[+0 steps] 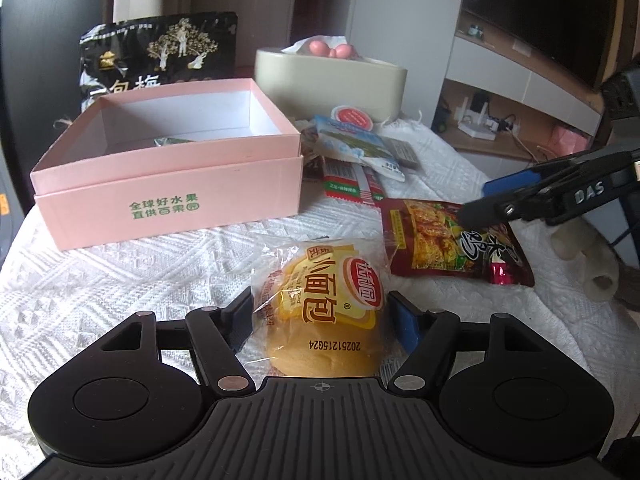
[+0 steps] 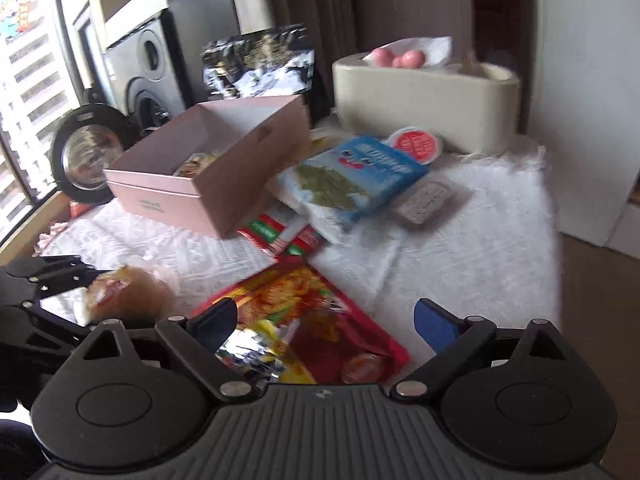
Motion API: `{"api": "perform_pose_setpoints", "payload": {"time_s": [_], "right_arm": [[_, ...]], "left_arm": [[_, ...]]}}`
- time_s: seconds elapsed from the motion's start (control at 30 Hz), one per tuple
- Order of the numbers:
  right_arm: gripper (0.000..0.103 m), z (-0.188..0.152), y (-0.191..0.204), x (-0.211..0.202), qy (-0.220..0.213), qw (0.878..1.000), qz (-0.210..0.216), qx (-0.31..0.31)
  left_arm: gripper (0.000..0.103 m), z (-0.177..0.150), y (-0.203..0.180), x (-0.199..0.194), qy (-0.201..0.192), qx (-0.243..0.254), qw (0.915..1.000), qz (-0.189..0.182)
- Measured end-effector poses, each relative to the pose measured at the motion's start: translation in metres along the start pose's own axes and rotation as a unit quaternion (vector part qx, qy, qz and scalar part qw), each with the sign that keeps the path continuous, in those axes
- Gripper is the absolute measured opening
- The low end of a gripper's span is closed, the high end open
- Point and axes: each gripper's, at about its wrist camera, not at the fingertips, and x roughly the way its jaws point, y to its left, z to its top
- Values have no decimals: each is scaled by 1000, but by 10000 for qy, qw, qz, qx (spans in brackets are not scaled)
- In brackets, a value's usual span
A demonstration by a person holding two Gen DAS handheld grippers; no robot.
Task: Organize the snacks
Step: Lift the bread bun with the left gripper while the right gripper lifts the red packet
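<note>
The pick-up step is in hand, judging from the frames: loose snacks are being gathered for the pink box (image 1: pixel 168 184), which is sitting open at centre left of the left wrist view with at least one packet already lying inside. The left gripper (image 1: pixel 322 316) is being held around the bread packet (image 1: pixel 320 300) at lower centre, its fingers flanking both sides of the bun; whether the pads are actually pressing the wrapper cannot be told, so a firm grip is not confirmed. The right gripper (image 2: pixel 326 320) is being held wide over the red snack pouch (image 2: pixel 304 320) at lower centre of the right wrist view, nothing clamped; that view is blurred. In the left wrist view one right finger tip is being shown against the pouch's upper edge at right. More packets are lying in a pile between box and cream container (image 1: pixel 332 80), upper centre. Next move, as a judgement: the left jaws are to be closed gently, since the bun is soft, then lifted over the box wall.
</note>
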Motion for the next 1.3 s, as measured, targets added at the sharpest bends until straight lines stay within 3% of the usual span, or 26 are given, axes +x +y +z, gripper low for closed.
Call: {"api": "perform_pose_setpoints", "payload": {"time_s": [0.13, 0.2, 0.3, 0.37, 0.6, 0.73, 0.87, 0.97, 1.13, 1.3], "right_arm": [[96, 4, 7, 21, 145, 9997, 57, -199], [96, 7, -1, 29, 249, 9997, 25, 27], [96, 8, -15, 32, 572, 9958, 430, 575], [96, 4, -12, 26, 588, 9957, 448, 567], [96, -2, 28, -1, 411, 9983, 204, -357], [96, -3, 50, -2, -106, 9907, -772, -1111], [96, -1, 56, 8, 24, 9895, -275, -1418], [96, -3, 55, 26, 316, 9866, -288, -1577], [98, -1, 27, 39, 657, 9948, 205, -753], [99, -7, 30, 36, 589, 9940, 252, -886]], "left_arm": [[70, 5, 13, -2, 56, -402, 9990, -196], [69, 9, 24, -2, 131, -785, 9961, -369], [69, 16, 37, 0, 283, -1258, 9899, -581], [69, 17, 41, 0, 308, -1427, 9871, -656], [69, 15, 34, 0, 269, -1313, 9895, -536], [68, 13, 33, -1, 218, -1278, 9902, -514], [68, 11, 31, -2, 186, -1221, 9911, -488], [68, 11, 30, -2, 165, -1190, 9916, -471], [68, 10, 30, -3, 140, -1168, 9920, -464], [68, 10, 28, -2, 138, -1110, 9929, -411]]}}
